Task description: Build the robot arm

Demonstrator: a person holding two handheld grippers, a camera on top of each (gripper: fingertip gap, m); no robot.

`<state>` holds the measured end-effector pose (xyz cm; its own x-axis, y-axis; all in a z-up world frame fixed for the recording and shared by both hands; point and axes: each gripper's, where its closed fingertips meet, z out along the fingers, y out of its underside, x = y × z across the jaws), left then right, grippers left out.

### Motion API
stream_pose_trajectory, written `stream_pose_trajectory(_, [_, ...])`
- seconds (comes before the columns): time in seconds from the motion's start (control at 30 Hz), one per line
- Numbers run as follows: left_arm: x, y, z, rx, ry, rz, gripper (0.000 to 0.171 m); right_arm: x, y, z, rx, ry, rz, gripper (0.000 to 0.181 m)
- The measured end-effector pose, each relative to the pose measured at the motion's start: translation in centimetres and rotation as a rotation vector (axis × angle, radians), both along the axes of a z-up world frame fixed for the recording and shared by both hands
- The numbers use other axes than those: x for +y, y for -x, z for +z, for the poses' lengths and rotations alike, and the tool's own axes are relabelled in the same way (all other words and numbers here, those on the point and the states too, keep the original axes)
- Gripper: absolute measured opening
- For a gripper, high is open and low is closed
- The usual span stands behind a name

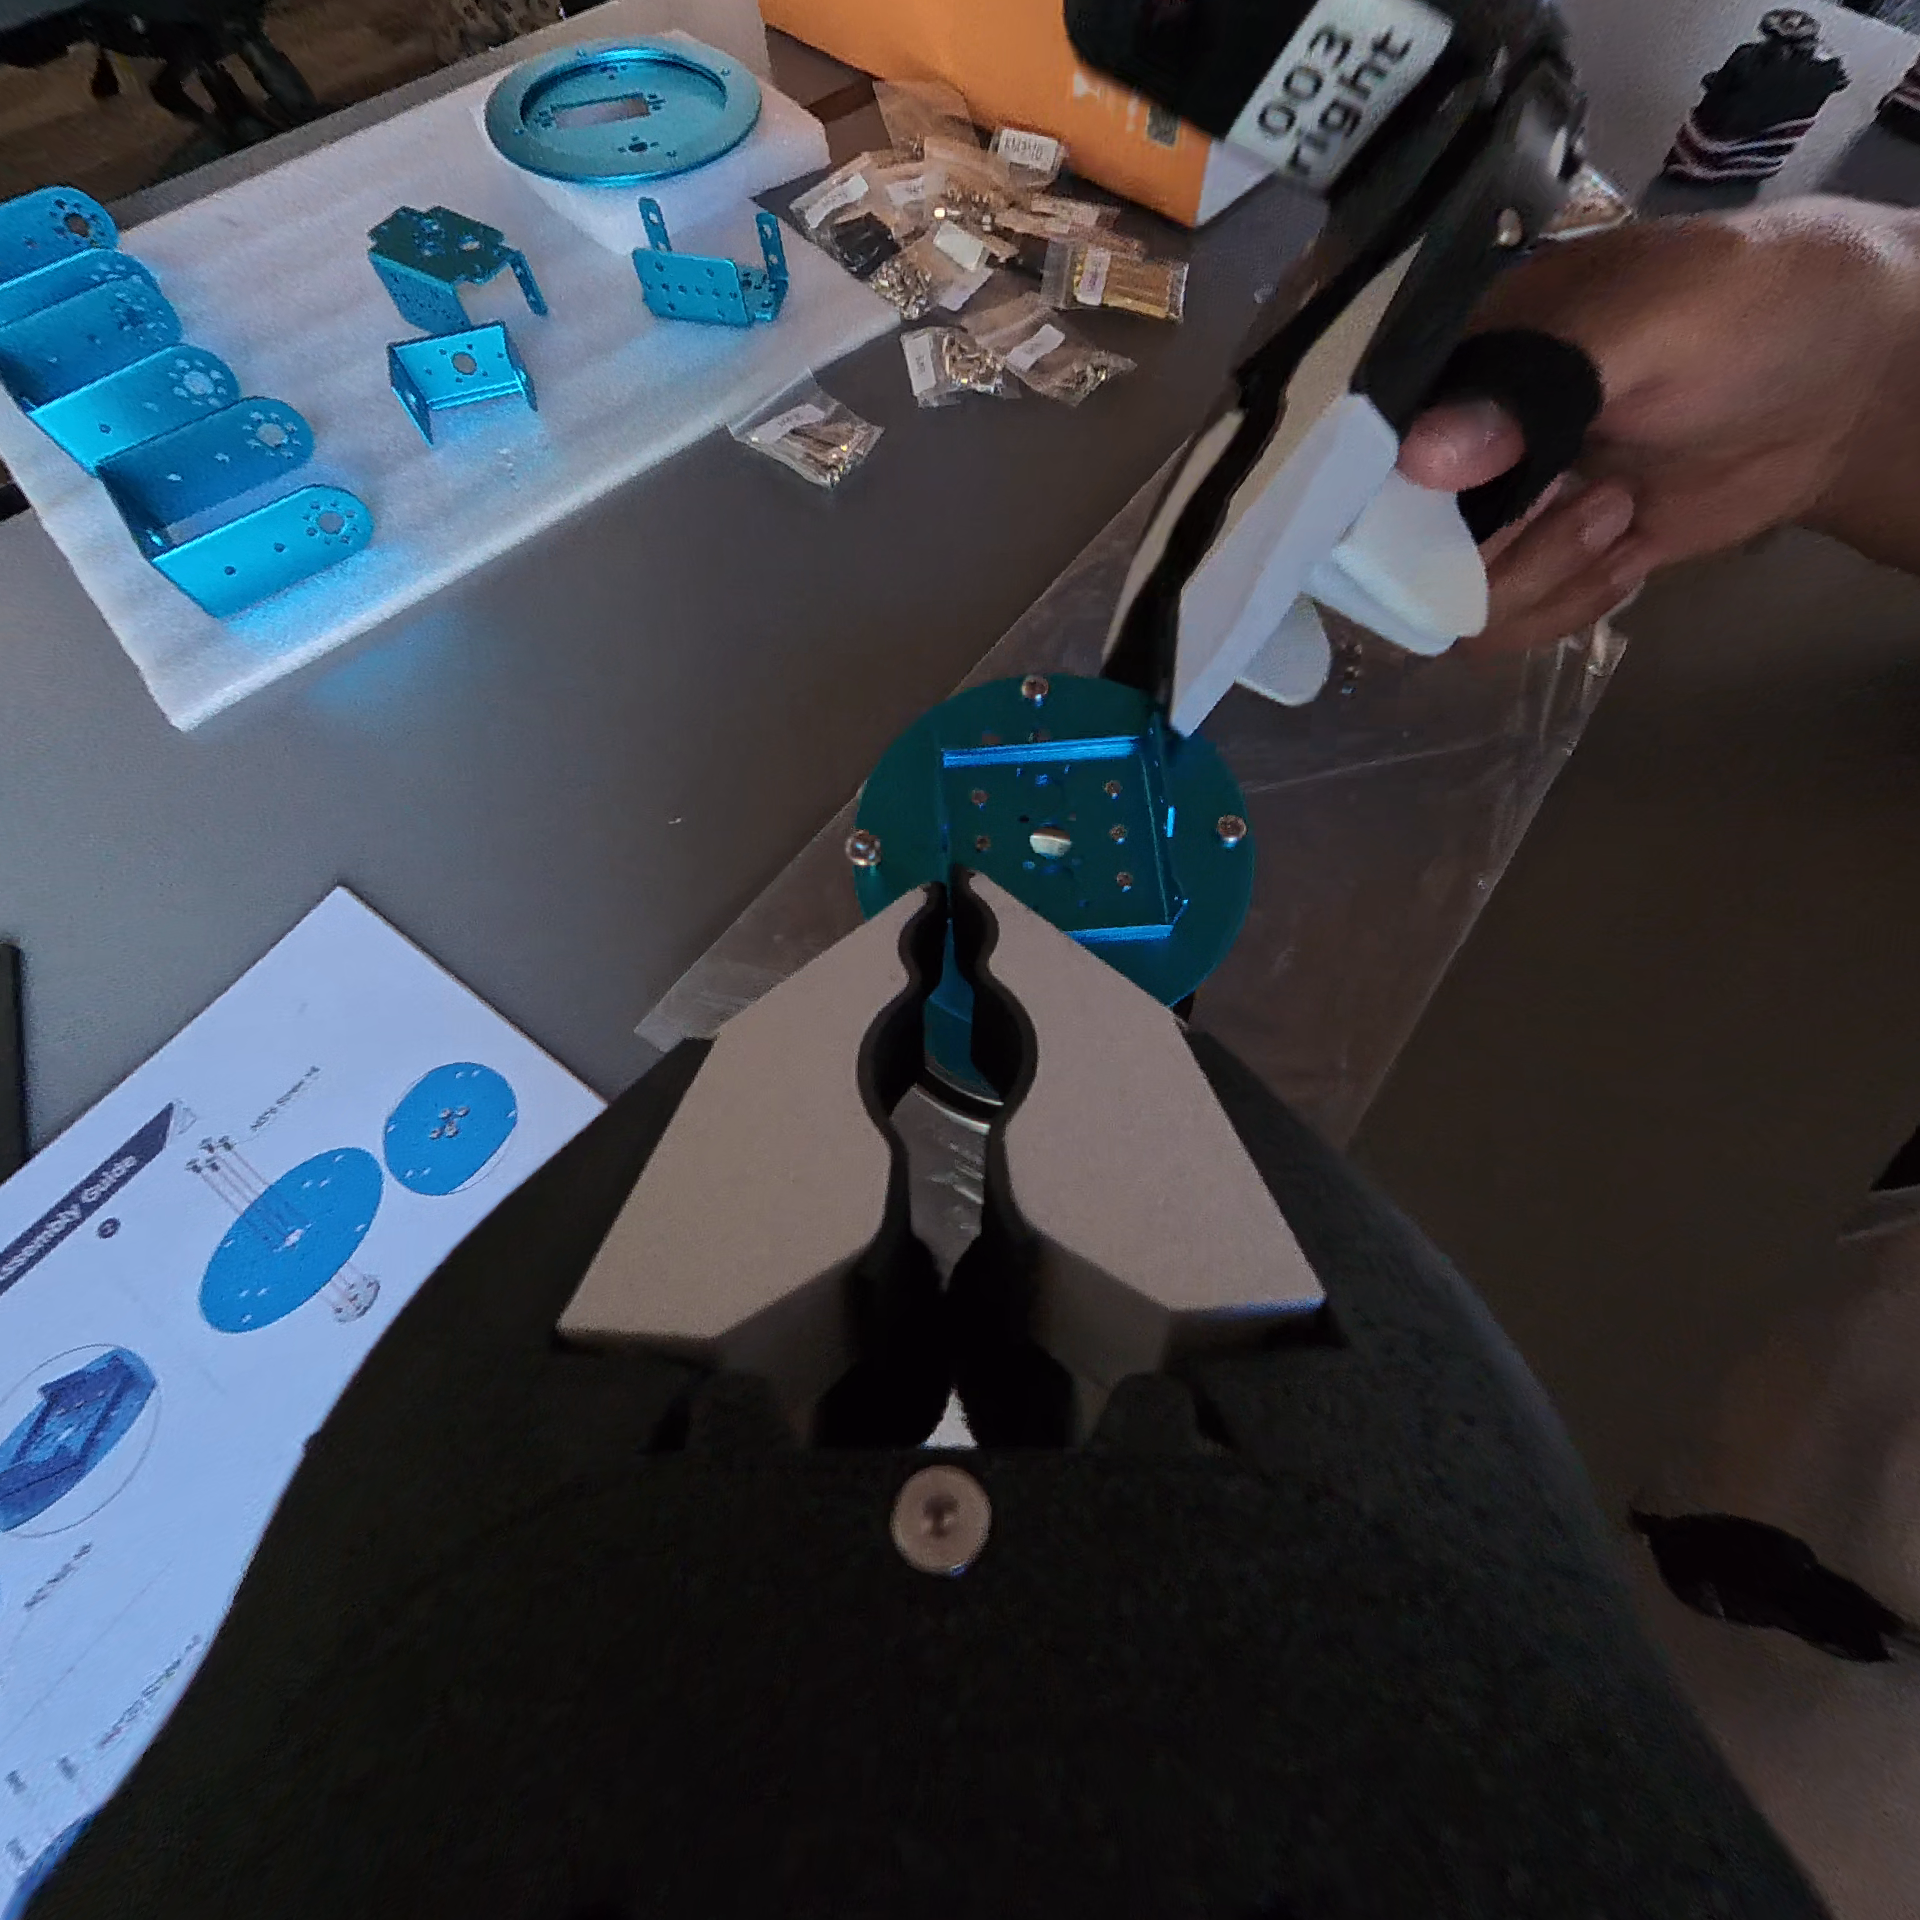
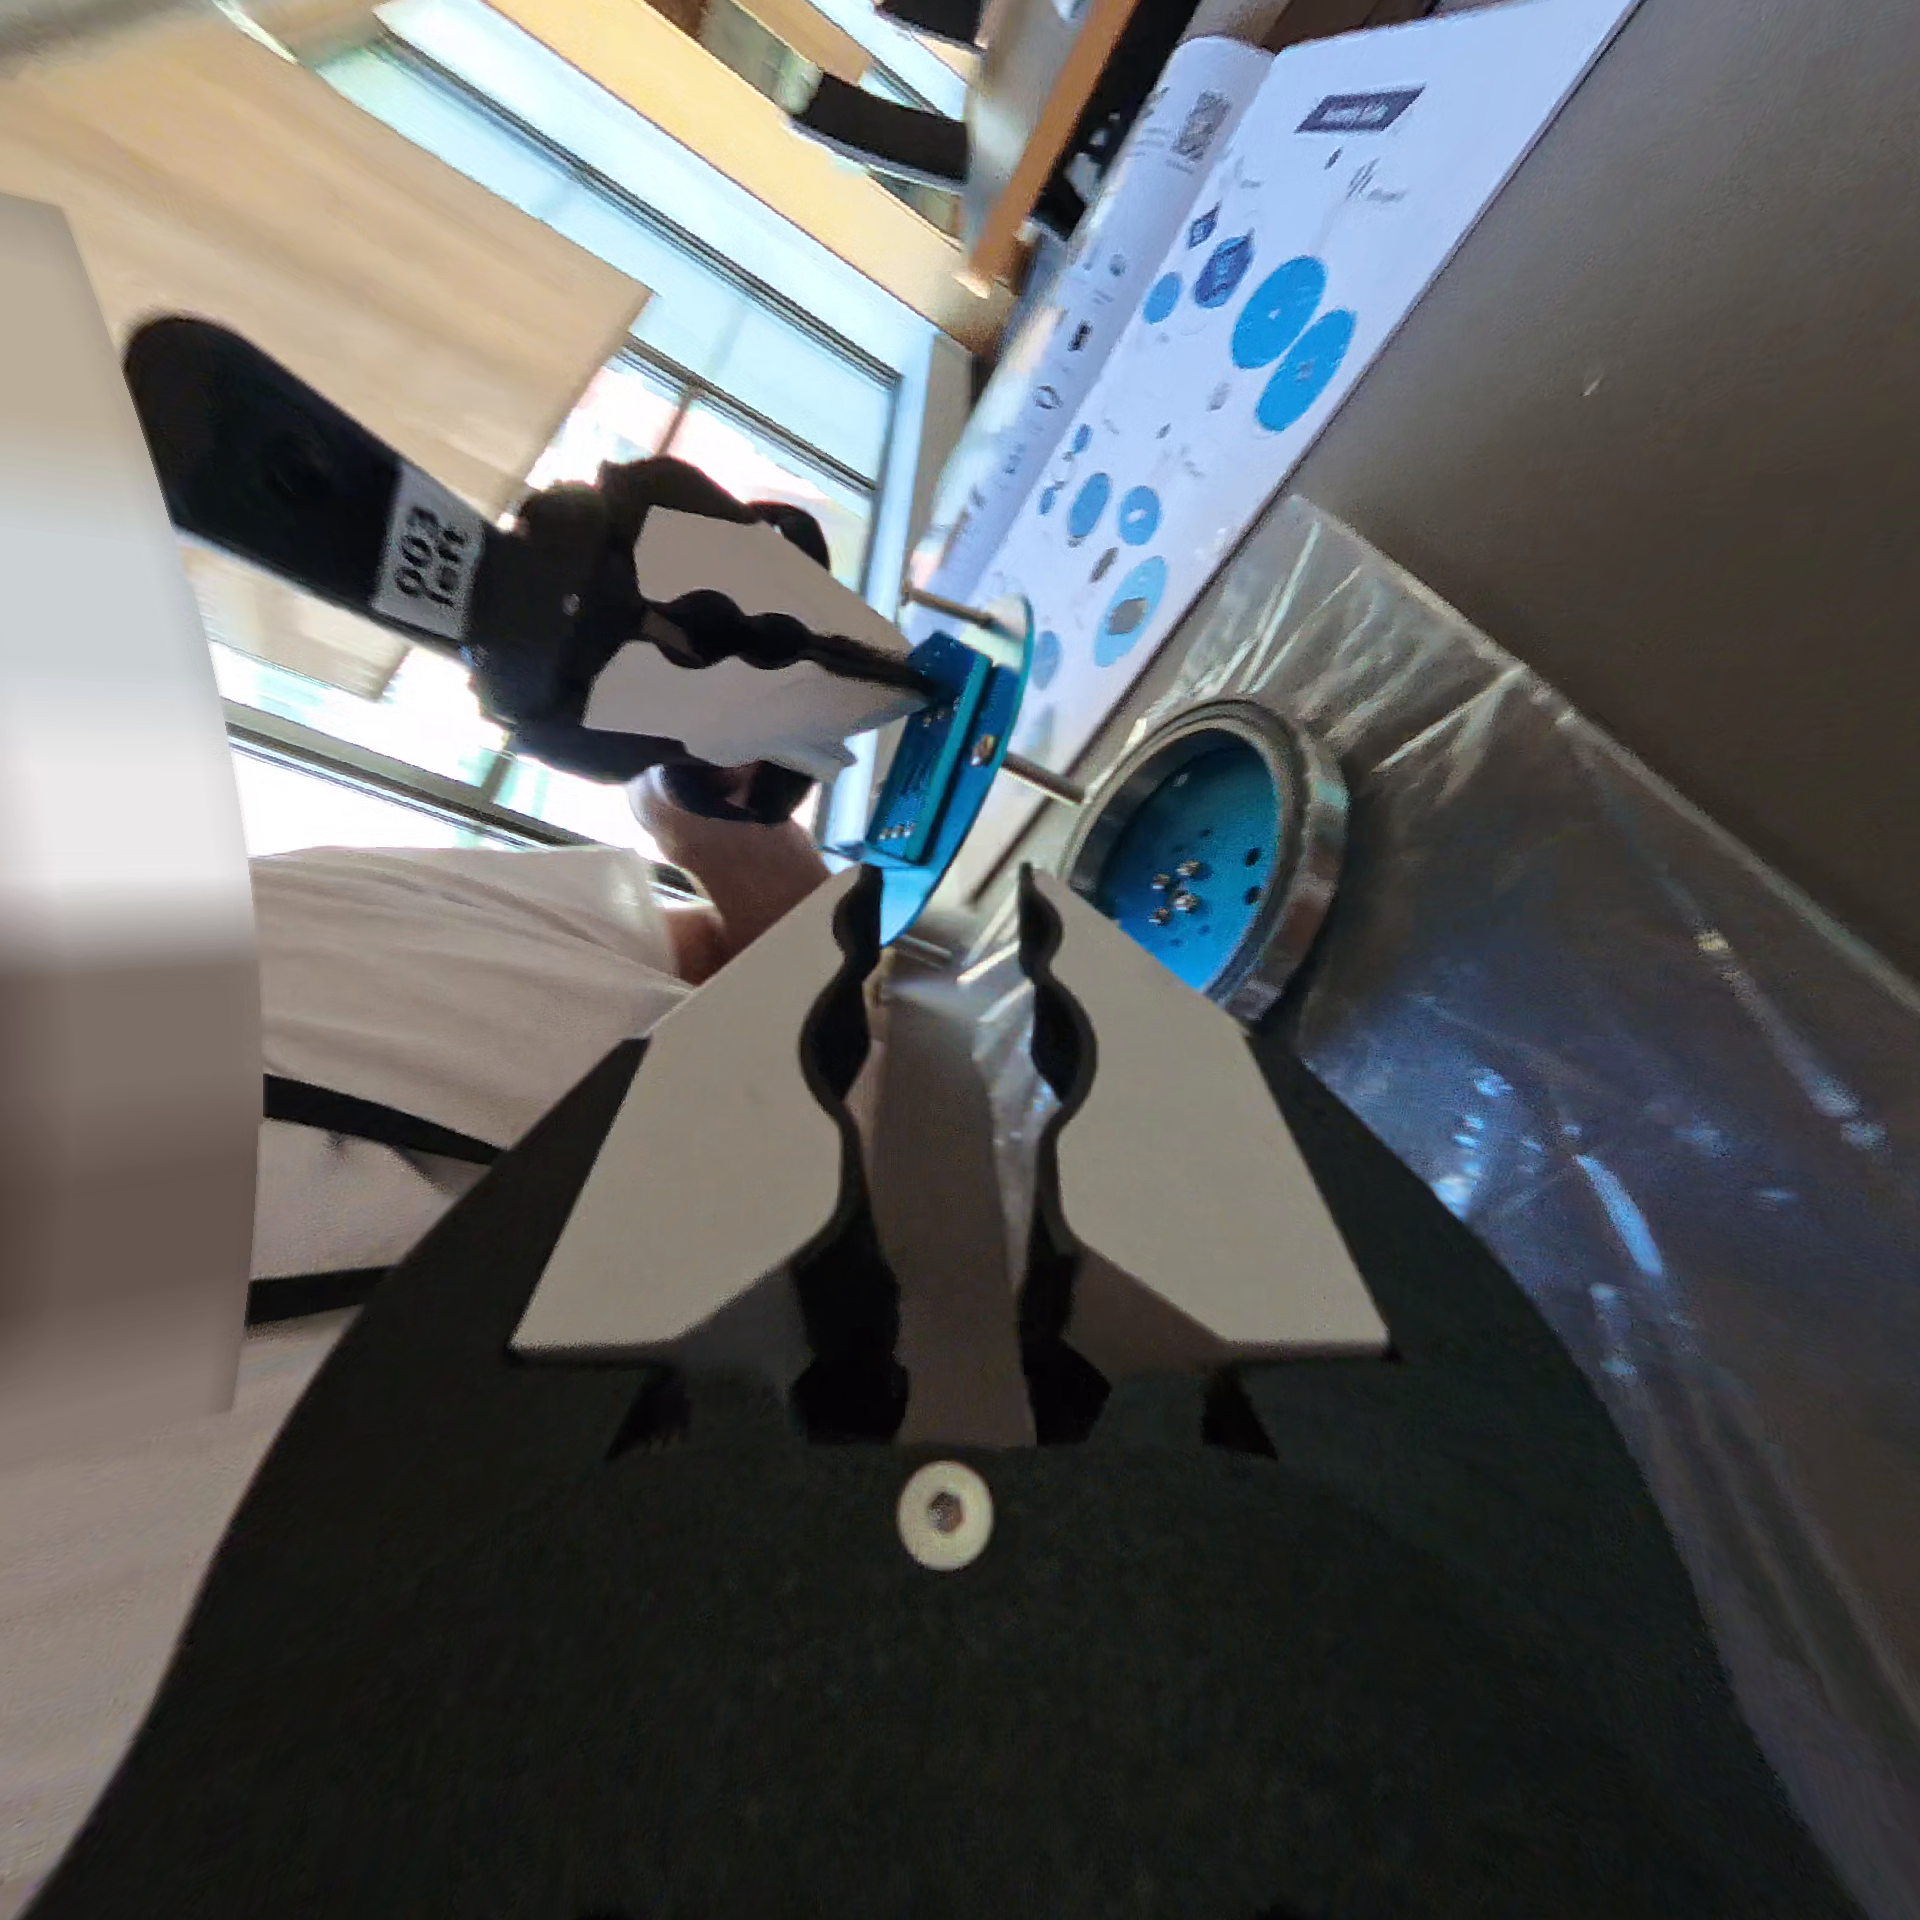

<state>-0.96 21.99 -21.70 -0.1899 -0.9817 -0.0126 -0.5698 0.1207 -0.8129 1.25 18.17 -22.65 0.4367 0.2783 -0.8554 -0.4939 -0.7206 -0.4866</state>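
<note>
A round blue disc with a square blue bracket fixed on its face is held in the air. My left gripper is shut on this disc assembly at its near edge. In the right wrist view, the left gripper grips the bracket, and long screws stick out of the disc's back. My right gripper is open, its fingertips at the disc's lower rim. It also shows in the left wrist view, held by a hand. A chrome-rimmed round base with a blue inside lies just behind the disc.
Several blue brackets and a blue ring lie on white foam at the back left. Small bags of screws lie by an orange box. An illustrated sheet lies at the near left. Clear plastic wrap covers the table edge. The grippers' ends are close to 5 cm from one another.
</note>
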Motion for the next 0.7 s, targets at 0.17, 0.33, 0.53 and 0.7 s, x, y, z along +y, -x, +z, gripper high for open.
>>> stream_pose_trajectory(0.17, [-0.3, 0.1, 0.1, 0.002, 0.010, -0.015, 0.000, 1.1, -2.7, 3.5, -0.423, -0.199, -0.036, 0.029])
stream_pose_trajectory(0.33, [-0.6, 0.2, 0.1, 0.004, 0.010, -0.021, 0.000, 3.5, 0.7, 4.2, -0.670, -0.380, 0.144, 0.031])
stream_pose_trajectory(0.53, [-0.5, 0.5, -0.1, 0.013, -0.004, -0.017, 0.000, 5.2, 2.6, 3.2, -0.701, -0.420, 0.247, 0.023])
stream_pose_trajectory(0.7, [-0.5, 0.5, 0.0, 0.011, 0.002, -0.019, 0.000, 5.5, 2.6, 2.4, -0.777, -0.414, 0.271, 0.021])
